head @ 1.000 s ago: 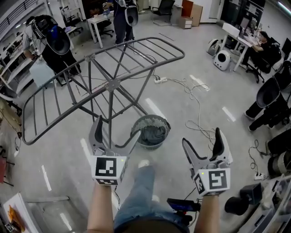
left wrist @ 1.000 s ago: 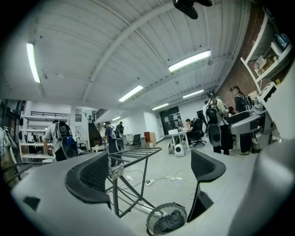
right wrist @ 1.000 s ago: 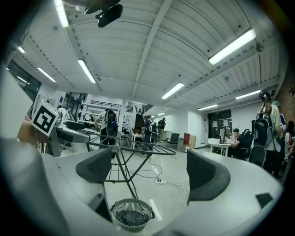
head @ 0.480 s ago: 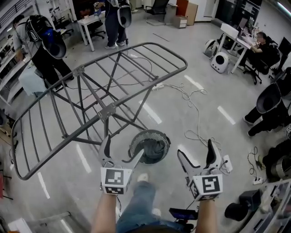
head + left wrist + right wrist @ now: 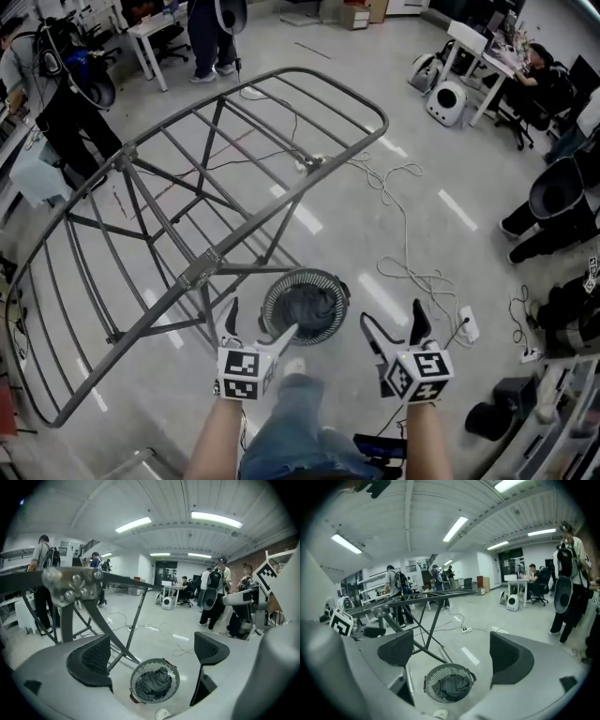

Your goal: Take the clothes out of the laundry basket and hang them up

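Well, left tongs (image 5: 260, 323), right tongs (image 5: 392, 317) agape

Both forearms (image 5: 214, 439) reach forward from the body, roughly parallel. The left hand-held gripper (image 5: 262, 323) and right hand-held gripper (image 5: 392, 319) are level, side by side, well apart, pointing forward and down. Both have jaws spread wide, gripping nothing. Marker cubes (image 5: 246, 373) face up.

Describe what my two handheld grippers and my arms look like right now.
The left gripper and right gripper are pale grey plastic, each with two curved jaws lined with dark textured pads and a white cube bearing black square markers. The forearms show no sleeves; the person wears blue jeans.
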